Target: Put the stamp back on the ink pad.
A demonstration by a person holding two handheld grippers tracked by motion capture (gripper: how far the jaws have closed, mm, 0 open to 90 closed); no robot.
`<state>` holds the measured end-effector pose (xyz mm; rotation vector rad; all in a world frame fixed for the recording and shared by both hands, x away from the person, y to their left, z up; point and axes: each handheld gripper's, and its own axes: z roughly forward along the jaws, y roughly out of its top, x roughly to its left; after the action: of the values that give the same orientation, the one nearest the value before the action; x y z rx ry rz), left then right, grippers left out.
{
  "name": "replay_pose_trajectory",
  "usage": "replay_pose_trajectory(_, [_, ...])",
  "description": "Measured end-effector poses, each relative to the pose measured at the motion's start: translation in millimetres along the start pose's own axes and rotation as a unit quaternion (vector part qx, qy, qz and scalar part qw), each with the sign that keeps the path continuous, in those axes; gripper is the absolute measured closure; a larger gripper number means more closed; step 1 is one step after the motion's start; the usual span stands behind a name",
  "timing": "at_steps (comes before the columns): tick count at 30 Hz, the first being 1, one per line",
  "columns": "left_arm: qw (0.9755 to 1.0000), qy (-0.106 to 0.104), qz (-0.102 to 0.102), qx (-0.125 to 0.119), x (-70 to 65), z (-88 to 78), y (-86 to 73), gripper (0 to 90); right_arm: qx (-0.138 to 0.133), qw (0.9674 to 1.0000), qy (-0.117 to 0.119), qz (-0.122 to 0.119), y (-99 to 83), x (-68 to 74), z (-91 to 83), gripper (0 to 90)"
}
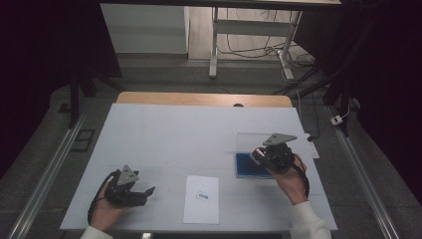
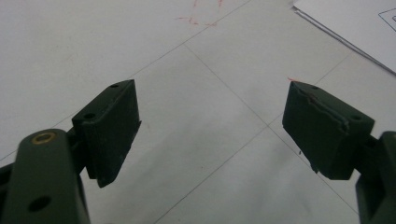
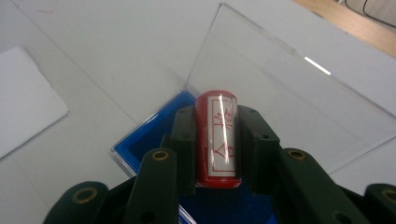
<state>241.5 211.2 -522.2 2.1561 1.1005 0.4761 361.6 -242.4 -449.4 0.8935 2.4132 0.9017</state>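
Red stamp (image 3: 218, 140): clamped by right gripper (image 3: 217, 140), lettering legible in right gripper view.
Left gripper (image 2: 210, 126): jaws wide, holding nothing.

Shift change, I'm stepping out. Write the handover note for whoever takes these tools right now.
Right tool: shut on the red stamp, held above the blue ink pad, whose clear lid is open.
Left tool: open, nothing between the jaws, low over the table at the left.
White sheet: flat near the front edge, between the hands, with a small printed box.
Done: stamp picked up.
Left, probably: ink it and stamp the sheet; whether it is inked cannot be told.
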Motion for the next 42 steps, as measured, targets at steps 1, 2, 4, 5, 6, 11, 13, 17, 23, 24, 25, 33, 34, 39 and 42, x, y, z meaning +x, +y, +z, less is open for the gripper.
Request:
replay_pose_trajectory(1, [1.0,0.001,0.0,0.0,-0.3,0.1,0.0,19.2,0.003,1.0,0.001,0.001,-0.9,-0.4,1.6,69.4])
replay_pose_trajectory(2, [1.0,0.003,0.001,0.0,-0.6,0.0,0.0,19.2,0.007,1.0,0.001,0.002,-1.6,-0.8,3.0,69.4])
replay_pose_trajectory(4, [1.0,0.001,0.001,0.0,-0.5,-0.1,0.0,19.2,0.016,0.9998,0.007,0.003,-3.1,-2.2,5.5,69.4])
replay_pose_trajectory(5, [1.0,-0.001,0.0,0.0,-0.2,-0.1,0.0,19.2,0.022,0.9997,0.01,0.004,-3.9,-2.7,6.9,69.4])
replay_pose_trajectory(6, [1.0,-0.001,0.001,0.0,-0.1,0.0,0.1,19.2,0.027,0.9996,0.011,0.005,-4.9,-3.0,8.8,69.4])
replay_pose_trajectory(11, [1.0,-0.001,0.0,0.001,0.5,0.7,0.2,19.2,0.056,0.9983,0.016,-0.003,-8.5,-2.1,18.5,69.4])
replay_pose_trajectory(13, [1.0,-0.001,0.001,0.002,0.2,0.5,0.2,19.2,0.056,0.9983,0.014,-0.005,-9.3,-1.2,20.9,69.4])
replay_pose_trajectory(17, [1.0,0.0,0.002,0.001,-0.1,0.4,0.2,19.3,0.062,0.998,0.011,-0.009,-9.7,0.0,23.7,69.4])
replay_pose_trajectory(23, [1.0,-0.001,0.002,0.001,0.1,0.2,0.0,19.4,0.062,0.998,0.003,-0.011,-9.4,0.7,24.3,69.4])
replay_pose_trajectory(24, [1.0,-0.001,0.002,0.001,0.2,0.3,0.0,19.4,0.061,0.9981,-0.003,-0.01,-9.6,0.4,24.1,69.4])
replay_pose_trajectory(25, [1.0,-0.001,0.002,0.001,0.2,0.4,0.0,19.4,0.062,0.998,-0.007,-0.009,-9.9,-0.2,24.1,69.4])
replay_pose_trajectory(33, [1.0,0.0,0.003,0.002,0.0,0.3,-0.1,19.5,0.059,0.9983,-0.004,-0.006,-11.1,-1.7,25.0,68.3])
replay_pose_trajectory(34, [1.0,0.0,0.003,0.002,0.1,0.1,-0.1,19.5,0.057,0.9983,-0.003,-0.006,-11.1,-1.6,25.0,66.2])
replay_pose_trajectory(39, [1.0,-0.001,0.002,0.002,0.2,-0.1,-0.3,19.5,0.028,0.9991,0.017,0.027,-10.5,-4.3,21.8,49.8])
replay_pose_trajectory(42, [1.0,0.0,0.0,0.0,0.3,-0.3,-0.5,19.5,-0.005,0.9985,0.023,0.049,-9.7,-7.3,14.0,44.8])
